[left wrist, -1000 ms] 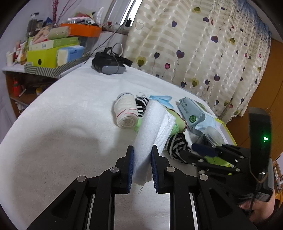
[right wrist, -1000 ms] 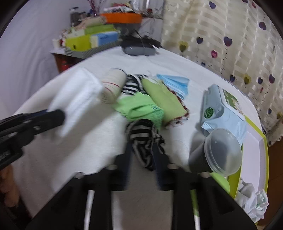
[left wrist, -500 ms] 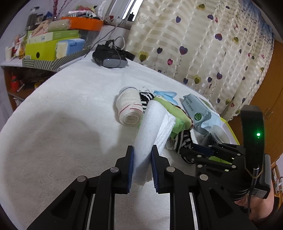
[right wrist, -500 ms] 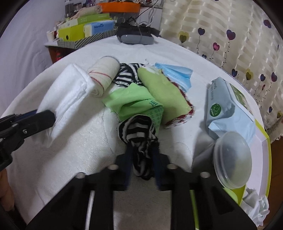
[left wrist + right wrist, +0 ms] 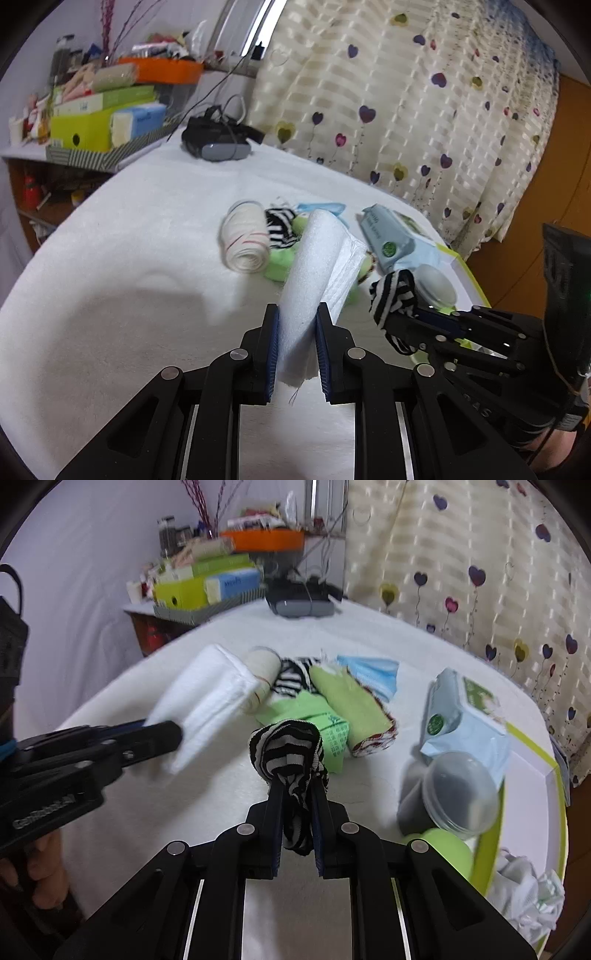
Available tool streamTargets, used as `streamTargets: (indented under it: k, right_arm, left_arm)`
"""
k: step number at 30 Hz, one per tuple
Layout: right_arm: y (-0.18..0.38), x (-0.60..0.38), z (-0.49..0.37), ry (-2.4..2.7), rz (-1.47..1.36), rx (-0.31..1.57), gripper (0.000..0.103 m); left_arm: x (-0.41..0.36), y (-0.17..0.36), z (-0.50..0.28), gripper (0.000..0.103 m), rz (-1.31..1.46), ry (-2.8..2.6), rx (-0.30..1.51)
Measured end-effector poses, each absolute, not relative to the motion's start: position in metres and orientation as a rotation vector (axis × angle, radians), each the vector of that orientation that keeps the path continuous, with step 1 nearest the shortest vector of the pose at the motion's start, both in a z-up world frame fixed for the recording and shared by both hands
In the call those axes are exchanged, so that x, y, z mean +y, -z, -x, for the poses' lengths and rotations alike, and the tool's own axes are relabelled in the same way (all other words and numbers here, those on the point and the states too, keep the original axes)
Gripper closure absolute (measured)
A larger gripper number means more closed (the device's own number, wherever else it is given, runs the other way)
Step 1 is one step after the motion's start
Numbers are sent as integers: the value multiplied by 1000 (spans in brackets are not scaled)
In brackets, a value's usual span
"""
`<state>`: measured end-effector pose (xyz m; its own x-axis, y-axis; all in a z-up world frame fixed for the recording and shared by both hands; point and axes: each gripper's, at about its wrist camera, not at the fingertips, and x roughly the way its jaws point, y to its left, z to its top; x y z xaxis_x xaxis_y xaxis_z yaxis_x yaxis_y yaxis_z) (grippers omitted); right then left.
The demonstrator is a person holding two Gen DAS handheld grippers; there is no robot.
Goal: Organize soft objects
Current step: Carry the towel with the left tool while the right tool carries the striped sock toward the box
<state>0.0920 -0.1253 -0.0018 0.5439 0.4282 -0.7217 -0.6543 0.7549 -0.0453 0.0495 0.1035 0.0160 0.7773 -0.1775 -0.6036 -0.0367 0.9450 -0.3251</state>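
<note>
A white-covered table (image 5: 110,258) carries a half-sorted heap of soft goods as a person works it with a handheld gripper in each hand. The job looks early: two pieces are lifted clear, while most of the pile lies loose at the middle of the table, and no sorted stack shows yet.

The left gripper (image 5: 295,332) has its jaws pinching a folded white towel (image 5: 314,266), thick and quilted, its free end standing up over the pile with a loose thread at the lower edge. The right gripper (image 5: 297,805) has its jaws closing on a black-and-white striped sock (image 5: 286,753); the pads already press its bunched knit, which bulges above the jaws and hangs limp below them, raised above the cloth.

Left on the table: a pack of wet wipes (image 5: 461,716) at the right, a green cloth (image 5: 351,705) with a red-stitched edge, a paler green folded cloth (image 5: 314,716) touching it, a blue face mask (image 5: 369,672) behind, a rolled cream bandage (image 5: 243,243), and a second striped piece (image 5: 295,675) tucked between roll and green cloth. A clear-lidded cup (image 5: 454,794) lies on its side by a green-rimmed tray (image 5: 532,775) holding crumpled tissue.
</note>
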Motion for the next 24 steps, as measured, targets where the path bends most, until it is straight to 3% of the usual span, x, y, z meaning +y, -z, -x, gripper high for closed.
streamTargets:
  k: [24]
  right_arm:
    - [-35,-244,-58,-565,135,622,89]
  left_arm:
    - [6,-61,-32,86,187,173,635]
